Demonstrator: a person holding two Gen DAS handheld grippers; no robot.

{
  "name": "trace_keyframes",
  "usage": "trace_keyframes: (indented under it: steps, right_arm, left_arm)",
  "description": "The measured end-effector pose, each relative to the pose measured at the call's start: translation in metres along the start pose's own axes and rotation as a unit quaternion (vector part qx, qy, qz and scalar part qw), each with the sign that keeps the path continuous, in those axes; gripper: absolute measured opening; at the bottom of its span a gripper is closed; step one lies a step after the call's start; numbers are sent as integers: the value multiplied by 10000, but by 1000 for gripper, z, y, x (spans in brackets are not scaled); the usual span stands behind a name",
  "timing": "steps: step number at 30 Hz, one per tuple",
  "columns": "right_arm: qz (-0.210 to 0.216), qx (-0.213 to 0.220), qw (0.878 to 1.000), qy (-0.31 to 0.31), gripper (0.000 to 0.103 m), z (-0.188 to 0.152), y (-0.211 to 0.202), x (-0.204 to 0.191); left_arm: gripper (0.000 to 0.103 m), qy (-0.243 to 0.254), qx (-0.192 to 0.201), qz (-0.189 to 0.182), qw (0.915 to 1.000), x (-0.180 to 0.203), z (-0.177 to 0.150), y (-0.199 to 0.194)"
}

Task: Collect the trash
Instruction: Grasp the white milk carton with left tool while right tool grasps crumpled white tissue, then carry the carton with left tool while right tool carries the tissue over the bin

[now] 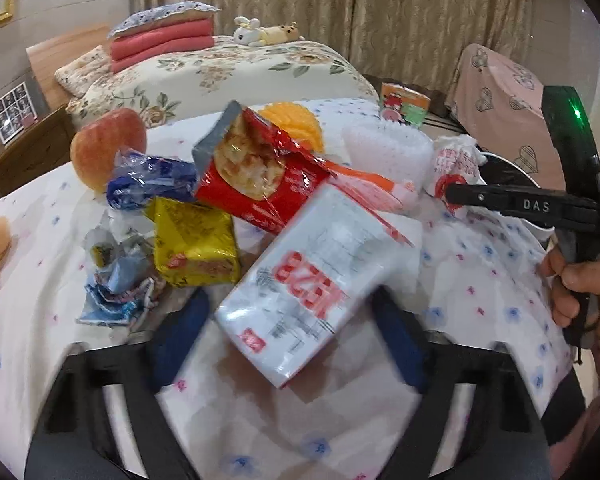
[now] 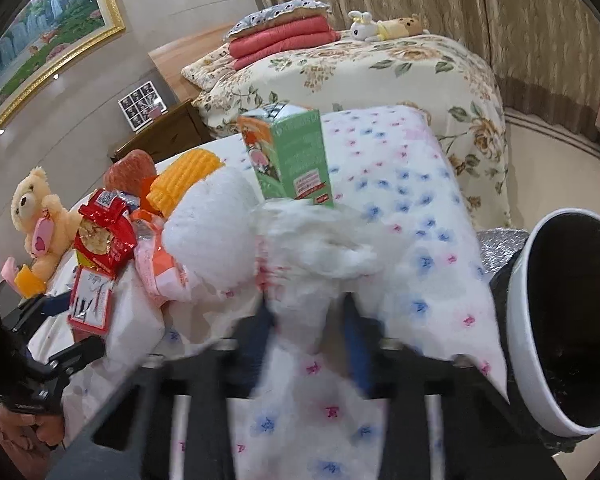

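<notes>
Trash lies on a table under a white flowered cloth (image 1: 480, 264). In the left wrist view my left gripper (image 1: 290, 336) is open, its blue fingers either side of a white packet with red print (image 1: 300, 304). Beyond it lie a red snack bag (image 1: 260, 176), a gold packet (image 1: 196, 240), a blue wrapper (image 1: 148, 180) and crumpled wrappers (image 1: 116, 292). In the right wrist view my right gripper (image 2: 308, 320) has its fingers close around a crumpled white bag (image 2: 312, 248); it also shows in the left wrist view (image 1: 456, 164).
A white-rimmed bin with a black liner (image 2: 572, 320) stands at the table's right. A green carton (image 2: 296, 156), white foam (image 2: 212, 224), an orange foam net (image 2: 184, 176), an apple (image 1: 108, 148) and a teddy bear (image 2: 40, 220) are on the table. A bed (image 2: 380, 72) lies behind.
</notes>
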State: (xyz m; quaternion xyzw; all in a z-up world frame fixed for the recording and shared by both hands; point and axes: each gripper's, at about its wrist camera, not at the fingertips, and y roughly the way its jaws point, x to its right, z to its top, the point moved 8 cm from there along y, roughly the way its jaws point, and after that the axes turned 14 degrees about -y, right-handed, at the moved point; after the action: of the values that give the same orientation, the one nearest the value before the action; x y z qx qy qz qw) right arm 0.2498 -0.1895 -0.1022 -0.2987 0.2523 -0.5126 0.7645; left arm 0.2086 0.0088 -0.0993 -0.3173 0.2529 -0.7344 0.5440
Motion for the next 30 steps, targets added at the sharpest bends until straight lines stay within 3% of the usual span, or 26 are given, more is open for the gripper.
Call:
trace_keyframes:
  steps: [3, 9, 15, 19, 25, 27, 30]
  right_arm:
    - [101, 91, 9999, -35, 23, -1, -6, -3]
    - [242, 160, 9996, -42, 21, -10, -18, -6]
    - [346, 220, 9992, -14, 21, -17, -31, -7]
    - [395, 251, 9989, 14, 21, -23, -40, -6]
    - [438, 257, 9986, 112, 21, -31, -47, -3]
    - [462, 255, 9985, 154, 21, -33, -48, -2]
    - [454, 260, 9984, 200, 21, -35, -50, 0]
  left_arm:
    - [55, -60, 33, -100, 9999, 1, -3, -5]
    - [51, -352, 321, -162, 9987, 6, -10, -24]
    - [51, -533, 332, -224, 9978, 20, -26, -31]
    - [51, -549, 186, -123, 9982, 29, -34, -27]
    - [61, -712, 102, -67, 9974, 32, -30, -22]
    - [69, -756, 117, -37, 9971, 31, -29, -23]
    - [71, -832, 137, -147, 9963, 34, -31, -30]
